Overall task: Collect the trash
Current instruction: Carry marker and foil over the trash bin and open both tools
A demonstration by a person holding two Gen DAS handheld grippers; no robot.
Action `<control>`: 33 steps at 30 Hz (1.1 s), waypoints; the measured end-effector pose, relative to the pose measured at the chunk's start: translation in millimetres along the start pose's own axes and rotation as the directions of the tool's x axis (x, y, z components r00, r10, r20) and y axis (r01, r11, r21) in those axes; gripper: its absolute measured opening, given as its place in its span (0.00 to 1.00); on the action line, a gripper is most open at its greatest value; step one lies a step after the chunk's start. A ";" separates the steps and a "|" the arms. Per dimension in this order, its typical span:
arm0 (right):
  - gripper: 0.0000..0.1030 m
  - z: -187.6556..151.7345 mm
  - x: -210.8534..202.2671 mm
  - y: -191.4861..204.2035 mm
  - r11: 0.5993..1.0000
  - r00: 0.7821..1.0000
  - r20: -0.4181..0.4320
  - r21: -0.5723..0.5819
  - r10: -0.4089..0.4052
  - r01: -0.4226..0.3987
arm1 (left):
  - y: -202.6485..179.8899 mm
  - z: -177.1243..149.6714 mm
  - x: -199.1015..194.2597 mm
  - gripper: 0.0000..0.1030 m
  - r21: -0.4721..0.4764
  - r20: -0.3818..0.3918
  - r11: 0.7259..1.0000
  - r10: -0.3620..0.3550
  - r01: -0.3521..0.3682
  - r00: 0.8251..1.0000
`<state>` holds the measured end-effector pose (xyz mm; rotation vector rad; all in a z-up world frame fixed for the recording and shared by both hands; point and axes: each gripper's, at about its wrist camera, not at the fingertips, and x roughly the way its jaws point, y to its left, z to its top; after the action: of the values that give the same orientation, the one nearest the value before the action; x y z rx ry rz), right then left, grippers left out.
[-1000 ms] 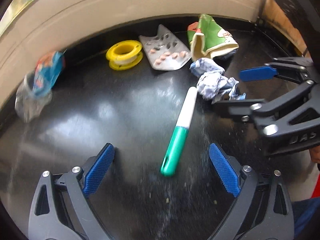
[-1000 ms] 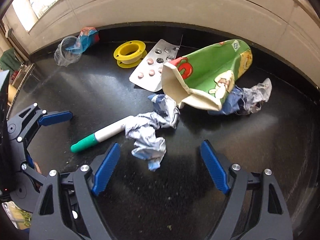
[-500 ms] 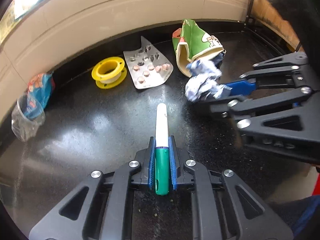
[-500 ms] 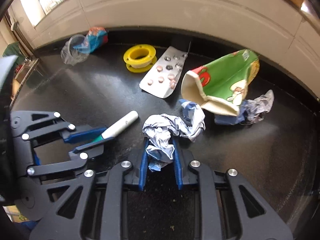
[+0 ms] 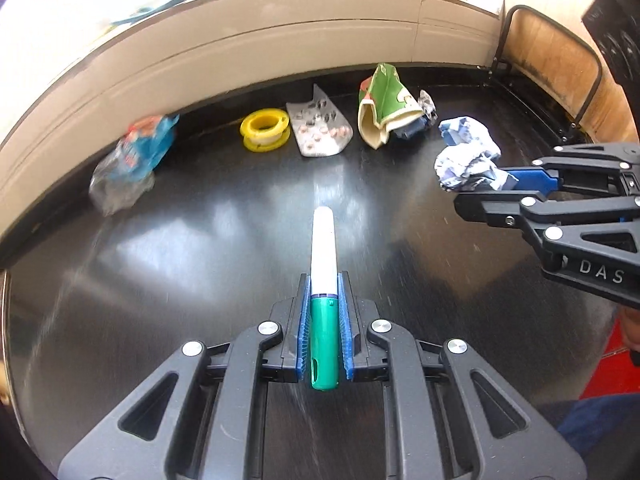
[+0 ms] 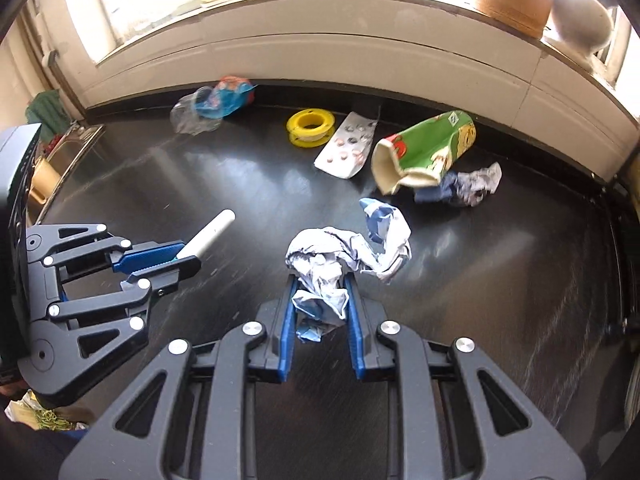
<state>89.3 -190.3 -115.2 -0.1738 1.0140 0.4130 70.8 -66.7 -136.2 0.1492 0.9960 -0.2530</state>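
Note:
My left gripper is shut on a green and white marker and holds it above the black table. My right gripper is shut on a crumpled blue-white paper wad, lifted off the table. Each gripper shows in the other's view: the right one with the wad and the left one with the marker. On the table lie a green carton, a pill blister pack, a yellow spool, a plastic cup with a blue wrapper and a second crumpled paper.
A cream wall and window sill run along the table's far edge. A wooden chair with a metal frame stands at the right end. A sink area lies off the left end.
Both grippers closed, the left on the marker and the right on the paper wad, and then lifted them up and back from the table.

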 end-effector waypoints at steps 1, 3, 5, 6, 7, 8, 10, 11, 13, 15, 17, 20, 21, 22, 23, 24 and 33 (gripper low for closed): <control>0.22 -5.6 -3.7 4.3 1.000 1.000 -0.001 -0.002 0.003 -0.003 | 0.1 -8.0 -6.6 0.12 -0.014 0.002 1.000 0.006 -0.006 1.000; 0.22 -19.4 -11.2 14.8 1.000 1.000 -0.001 -0.010 0.005 -0.005 | -0.8 -22.6 -16.9 0.12 -0.037 -0.002 0.999 0.007 -0.007 1.000; 0.22 -28.8 -13.9 22.0 1.000 1.000 -0.005 -0.013 0.008 -0.008 | -0.9 -32.9 -22.8 0.12 -0.050 -0.006 0.999 0.005 -0.005 1.000; 0.22 -34.0 -14.7 26.1 1.000 1.000 -0.009 -0.011 0.010 -0.010 | -2.9 -37.0 -24.9 0.12 -0.052 -0.006 0.999 0.005 -0.005 1.000; 0.22 -38.8 -15.8 29.8 1.000 1.000 -0.010 -0.008 0.012 -0.012 | -4.3 -42.1 -28.6 0.12 -0.050 -0.004 0.999 0.005 -0.005 1.000; 0.22 -42.6 -18.0 31.8 1.000 1.000 -0.010 -0.006 0.013 -0.014 | -5.8 -46.4 -31.8 0.12 -0.043 -0.001 0.999 0.006 -0.006 1.000; 0.22 -48.4 -21.6 38.1 1.000 1.000 -0.006 -0.010 0.012 -0.012 | -6.7 -53.3 -37.7 0.12 -0.037 0.007 0.999 0.014 -0.013 1.000; 0.22 -49.8 -23.7 40.8 1.000 1.000 -0.002 -0.012 0.012 -0.012 | -5.8 -55.3 -39.1 0.12 -0.039 0.008 0.999 0.015 -0.015 1.000; 0.22 -50.9 -26.3 45.0 1.000 1.000 0.000 -0.017 0.014 -0.014 | -2.3 -61.0 -44.9 0.12 -0.052 0.016 0.998 0.025 -0.024 1.000; 0.22 -49.5 -30.4 51.7 0.999 1.000 0.009 -0.029 0.020 -0.019 | 3.3 -66.2 -52.4 0.12 -0.073 0.027 0.997 0.039 -0.037 0.999; 0.22 -45.3 -31.5 59.3 0.999 1.000 0.013 -0.049 0.025 -0.024 | 10.6 -70.2 -59.9 0.12 -0.098 0.037 0.994 0.051 -0.048 0.998; 0.22 -35.9 -32.5 79.3 0.994 0.998 0.020 -0.096 0.055 -0.053 | 25.3 -81.3 -74.9 0.12 -0.149 0.050 0.985 0.093 -0.084 0.994; 0.22 -31.4 -31.7 91.3 0.990 0.997 0.021 -0.122 0.076 -0.072 | 33.7 -88.4 -82.7 0.12 -0.180 0.053 0.978 0.113 -0.102 0.992; 0.22 -28.0 -30.7 100.3 0.986 0.996 0.019 -0.143 0.089 -0.086 | 39.8 -94.2 -88.4 0.12 -0.202 0.053 0.973 0.129 -0.115 0.990; 0.22 -25.8 -29.9 108.8 0.982 0.995 0.016 -0.161 0.102 -0.098 | 47.5 -101.3 -95.4 0.12 -0.227 0.053 0.965 0.148 -0.132 0.988; 0.22 -21.8 -27.8 125.8 0.973 0.992 0.010 -0.196 0.129 -0.124 | 54.6 -108.7 -102.5 0.12 -0.253 0.052 0.956 0.169 -0.150 0.984; 0.22 -27.9 -19.8 279.4 0.814 0.944 -0.102 -0.484 0.314 -0.322 | 123.6 -222.4 -176.1 0.12 -0.507 -0.066 0.784 0.378 -0.357 0.924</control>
<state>-57.1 49.5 -99.4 -0.4743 0.9378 0.9849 -166.0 130.1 -106.0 -0.1508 0.9420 0.3745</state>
